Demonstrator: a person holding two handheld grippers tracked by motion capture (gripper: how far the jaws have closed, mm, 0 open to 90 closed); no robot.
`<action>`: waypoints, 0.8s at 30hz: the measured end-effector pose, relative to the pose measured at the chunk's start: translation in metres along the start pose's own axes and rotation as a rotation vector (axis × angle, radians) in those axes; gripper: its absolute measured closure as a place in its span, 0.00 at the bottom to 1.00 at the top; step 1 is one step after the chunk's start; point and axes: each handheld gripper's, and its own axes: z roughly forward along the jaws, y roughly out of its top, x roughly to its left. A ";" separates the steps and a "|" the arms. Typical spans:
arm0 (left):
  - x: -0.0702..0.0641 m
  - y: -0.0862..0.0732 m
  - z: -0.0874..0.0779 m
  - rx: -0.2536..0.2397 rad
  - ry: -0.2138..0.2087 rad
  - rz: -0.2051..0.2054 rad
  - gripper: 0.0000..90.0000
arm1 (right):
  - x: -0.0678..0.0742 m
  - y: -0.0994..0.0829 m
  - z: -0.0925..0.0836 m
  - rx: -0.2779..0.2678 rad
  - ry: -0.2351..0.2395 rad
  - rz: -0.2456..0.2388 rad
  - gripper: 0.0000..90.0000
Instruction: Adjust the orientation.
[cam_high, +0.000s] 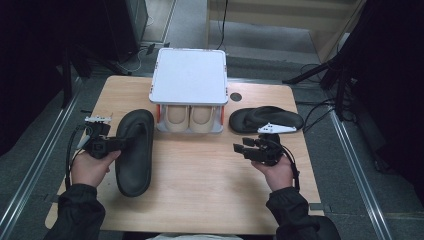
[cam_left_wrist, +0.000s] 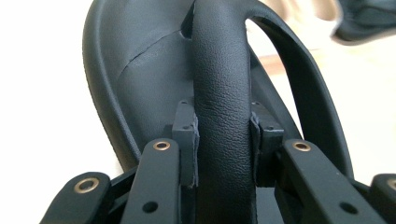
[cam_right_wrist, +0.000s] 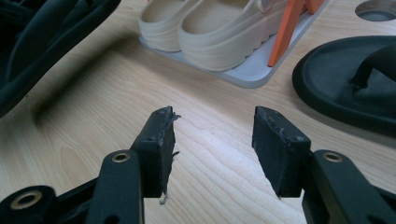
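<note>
While the left gripper (cam_left_wrist: 223, 154) fingers clamp the black sandal's strap (cam_left_wrist: 222, 84), the right gripper (cam_right_wrist: 212, 149) fingers stand apart, empty.

The wooden table (cam_high: 200, 170) carries two black sandals (cam_high: 134, 152) (cam_high: 265, 119) and a white shoe rack (cam_high: 189, 87).

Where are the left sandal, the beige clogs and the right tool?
left sandal (cam_high: 134, 160): high view, on its footbed near the heel.
beige clogs (cam_right_wrist: 219, 32): right gripper view, on the nearer clog's side.
right tool (cam_right_wrist: 214, 140): right gripper view, midway between its open jaws.
</note>
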 end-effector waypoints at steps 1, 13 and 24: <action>0.000 0.000 0.000 0.000 0.000 0.000 0.77 | 0.000 0.001 0.001 0.000 0.003 0.002 0.55; -0.038 -0.026 0.003 0.017 -0.048 0.029 0.77 | -0.003 0.008 0.007 -0.003 0.017 0.000 0.55; -0.066 -0.040 0.029 0.048 -0.101 0.067 0.77 | -0.003 0.009 0.008 -0.003 0.015 0.000 0.55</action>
